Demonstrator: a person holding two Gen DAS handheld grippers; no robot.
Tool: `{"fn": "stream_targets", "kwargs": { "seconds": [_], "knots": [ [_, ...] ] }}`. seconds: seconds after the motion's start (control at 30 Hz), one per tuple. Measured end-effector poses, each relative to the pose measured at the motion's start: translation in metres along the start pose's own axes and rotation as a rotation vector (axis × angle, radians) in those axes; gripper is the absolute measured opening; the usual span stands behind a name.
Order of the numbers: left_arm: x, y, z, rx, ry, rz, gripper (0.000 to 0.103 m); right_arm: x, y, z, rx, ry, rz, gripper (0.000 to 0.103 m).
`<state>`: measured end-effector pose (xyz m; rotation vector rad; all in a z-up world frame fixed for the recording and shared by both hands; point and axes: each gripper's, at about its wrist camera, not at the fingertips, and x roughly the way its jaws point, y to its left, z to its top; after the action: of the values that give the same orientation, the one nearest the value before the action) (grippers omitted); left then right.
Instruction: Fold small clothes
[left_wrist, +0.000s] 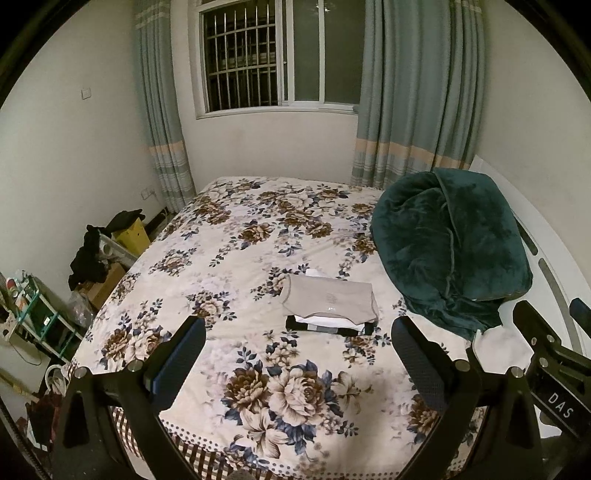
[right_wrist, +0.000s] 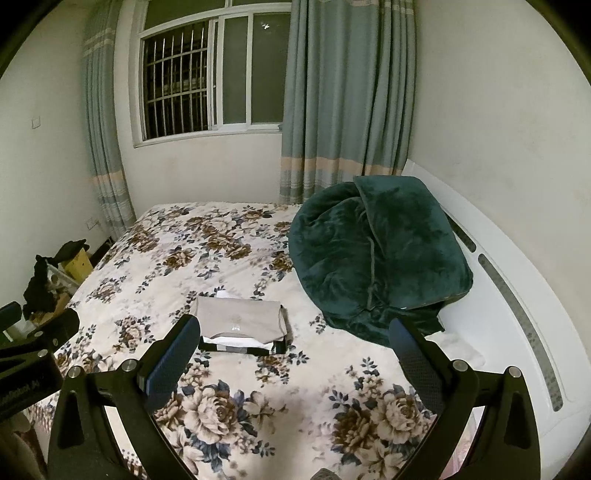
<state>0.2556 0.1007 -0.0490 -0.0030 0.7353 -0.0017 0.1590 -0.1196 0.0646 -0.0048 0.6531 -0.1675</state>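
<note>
Bedspread (left_wrist: 236, 236) with big brown and blue flowers fills the middle of both views, and lots of it is bare around the clothes. Its near edge with the checked trim sits at the bottom of the frame. A puffy dark green blanket (left_wrist: 450, 243) takes up the right side, next to the white headboard (right_wrist: 517, 295). Boxes and dark things (left_wrist: 92, 254) crowd the floor at the left edge.

The folded clothes stack (left_wrist: 330, 308) lies flat in the middle of the frame, just left of the green blanket. A tan shirt is on top, with white and black layers under it.

The left gripper (left_wrist: 297, 354) is spread wide and holds nothing. The right gripper (right_wrist: 295, 354) is spread wide too, with nothing in it.
</note>
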Motion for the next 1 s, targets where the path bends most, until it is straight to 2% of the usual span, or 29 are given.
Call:
{"fn": "stream_targets", "kwargs": {
  "seconds": [1.0],
  "knots": [
    [-0.009,0.012,-0.005,-0.015,-0.005,0.014,0.103,-0.006,0.027,0.005,-0.019,-0.005,0.049,0.103]
  ]
}}
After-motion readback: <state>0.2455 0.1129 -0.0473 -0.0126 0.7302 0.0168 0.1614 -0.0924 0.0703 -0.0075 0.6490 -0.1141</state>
